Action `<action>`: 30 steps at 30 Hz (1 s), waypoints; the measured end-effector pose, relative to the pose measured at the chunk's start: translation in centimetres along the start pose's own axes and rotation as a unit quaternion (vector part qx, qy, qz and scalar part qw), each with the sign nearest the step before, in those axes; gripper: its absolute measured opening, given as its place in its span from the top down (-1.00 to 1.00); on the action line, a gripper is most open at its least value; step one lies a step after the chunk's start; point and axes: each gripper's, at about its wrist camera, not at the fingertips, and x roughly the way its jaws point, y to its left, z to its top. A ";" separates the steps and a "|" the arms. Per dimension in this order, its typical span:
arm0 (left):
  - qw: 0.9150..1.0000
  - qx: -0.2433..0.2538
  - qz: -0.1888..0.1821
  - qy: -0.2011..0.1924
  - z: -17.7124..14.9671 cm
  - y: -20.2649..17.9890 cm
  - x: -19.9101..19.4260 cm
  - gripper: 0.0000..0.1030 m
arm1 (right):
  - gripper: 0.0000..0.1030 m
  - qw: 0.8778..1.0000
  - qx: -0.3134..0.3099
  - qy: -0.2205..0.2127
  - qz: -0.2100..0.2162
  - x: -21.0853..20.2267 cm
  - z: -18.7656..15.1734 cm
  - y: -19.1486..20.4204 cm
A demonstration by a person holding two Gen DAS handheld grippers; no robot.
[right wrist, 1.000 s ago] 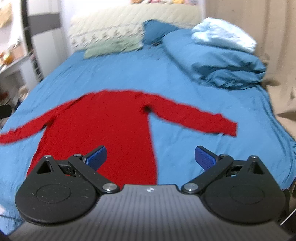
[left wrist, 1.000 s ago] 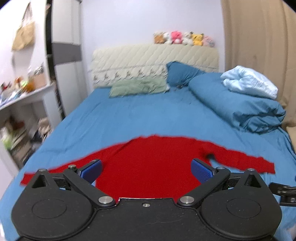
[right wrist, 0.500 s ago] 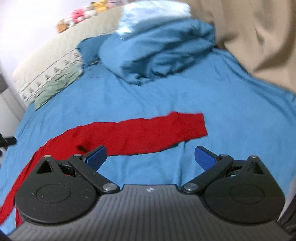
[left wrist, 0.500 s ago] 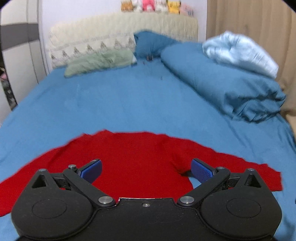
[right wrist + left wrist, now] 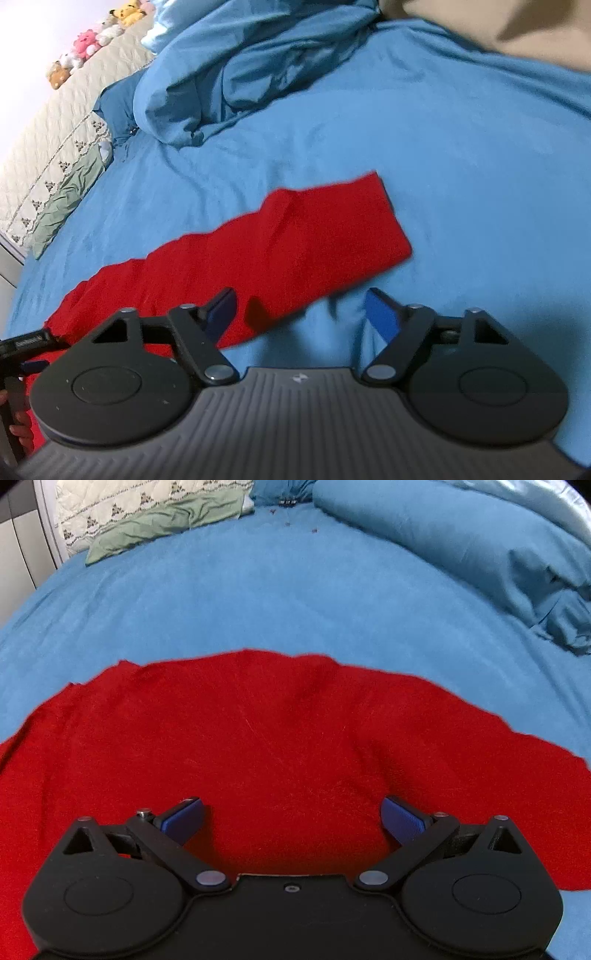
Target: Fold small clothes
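No words, numbers or brand names are showing clearly enough to read; the only sign is a small pale lightning-bolt mark sitting on the grey ribbed body of the right gripper [image 5: 298, 312]. Some tiny lettering is appearing on a black part at the left edge of the right wrist view; it is staying too blurred to make out.

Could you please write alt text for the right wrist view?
The right tool, jaws apart, hovers over the lower edge of a red knit garment's sleeve spread flat on a blue bedsheet, with a rumpled blue duvet behind.
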 end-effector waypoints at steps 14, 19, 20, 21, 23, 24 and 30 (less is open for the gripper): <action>0.999 0.008 -0.032 0.026 -0.1 0.9 -0.3 -1.00 | 0.55 0.999 -0.020 -0.042 -0.017 1.3 2.7 2.3; 0.999 0.036 -0.024 -0.018 -0.5 4.1 -4.6 -1.00 | 0.56 0.995 -0.054 -0.065 0.058 -1.1 5.7 8.6; 0.999 0.041 -0.023 -0.026 -0.6 5.1 -5.6 -1.00 | 0.56 0.992 -0.067 -0.071 0.077 -1.6 6.3 10.6; 0.998 0.044 -0.023 -0.033 -0.9 6.3 -6.6 -1.00 | 0.56 0.988 -0.082 -0.076 0.103 -2.3 7.0 13.0; 0.998 0.043 -0.024 -0.049 -1.5 9.3 -8.7 -1.00 | 0.56 0.978 -0.112 -0.083 0.154 -3.4 7.8 18.1; 0.997 0.041 -0.022 -0.057 -2.1 11.1 -9.8 -1.00 | 0.56 0.970 -0.129 -0.083 0.187 -3.9 7.9 21.2; 0.998 -0.009 -0.010 -0.062 -5.6 20.5 -12.2 -1.00 | 0.56 0.908 -0.221 0.019 0.356 -2.9 1.4 39.2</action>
